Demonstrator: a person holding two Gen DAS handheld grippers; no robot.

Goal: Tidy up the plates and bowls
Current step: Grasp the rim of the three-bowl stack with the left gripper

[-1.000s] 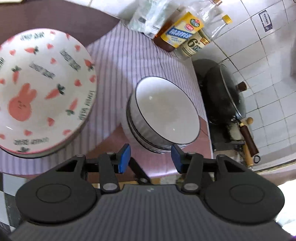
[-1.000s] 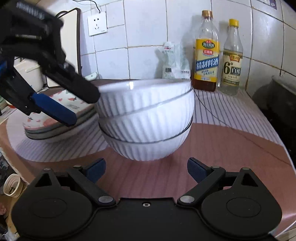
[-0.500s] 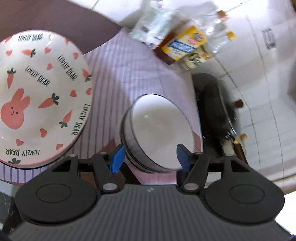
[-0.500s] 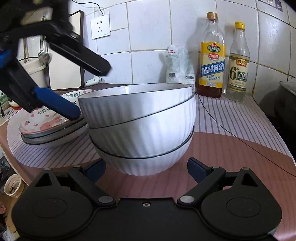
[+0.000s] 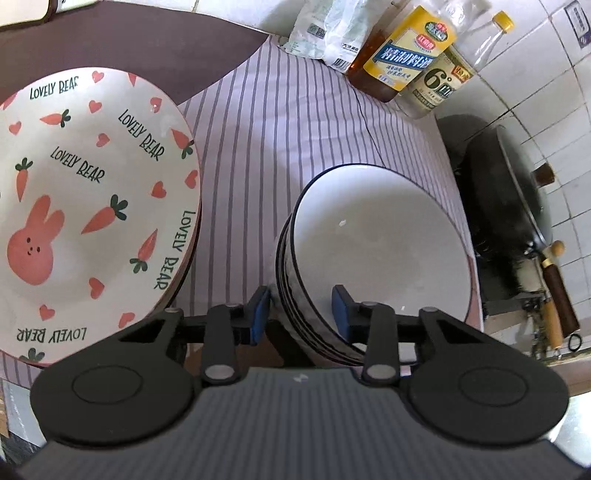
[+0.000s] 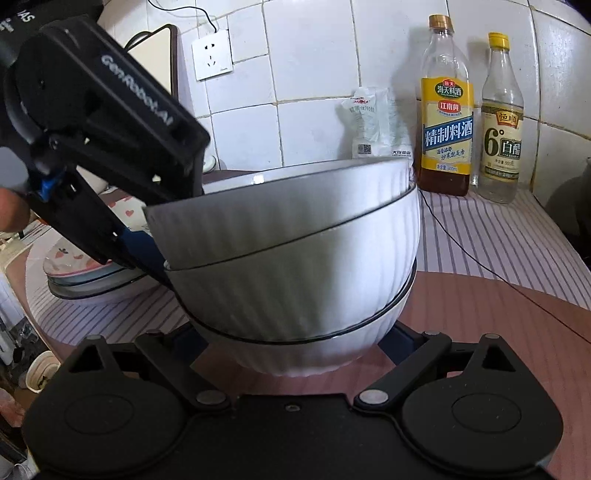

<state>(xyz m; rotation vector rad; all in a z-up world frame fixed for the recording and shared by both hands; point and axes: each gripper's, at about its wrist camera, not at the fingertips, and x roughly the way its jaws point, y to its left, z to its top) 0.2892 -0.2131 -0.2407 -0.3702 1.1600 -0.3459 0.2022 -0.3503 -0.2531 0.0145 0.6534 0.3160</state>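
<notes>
A stack of three white ribbed bowls (image 5: 376,251) (image 6: 295,266) stands on the striped cloth. My left gripper (image 5: 300,308) (image 6: 177,229) straddles the near rim of the top bowl, one blue pad outside the wall and one inside. Its jaws are closing, and a thin gap still shows on both sides of the wall. My right gripper (image 6: 295,343) is open low in front of the stack, its fingers flanking the bottom bowl and partly hidden behind it. A stack of plates topped by a bunny-and-carrot plate (image 5: 92,206) (image 6: 92,273) sits left of the bowls.
Two bottles (image 5: 402,51) (image 6: 447,110) and a white bag (image 5: 325,26) stand against the tiled wall. A black wok (image 5: 506,192) sits right of the cloth. A thin black cord (image 6: 480,258) crosses the counter. A wall socket (image 6: 213,59) hangs behind the plates.
The left gripper came down onto the bowl stack's rim; its jaws widened, then narrowed around the wall. The right gripper moved closer to the base of the stack.
</notes>
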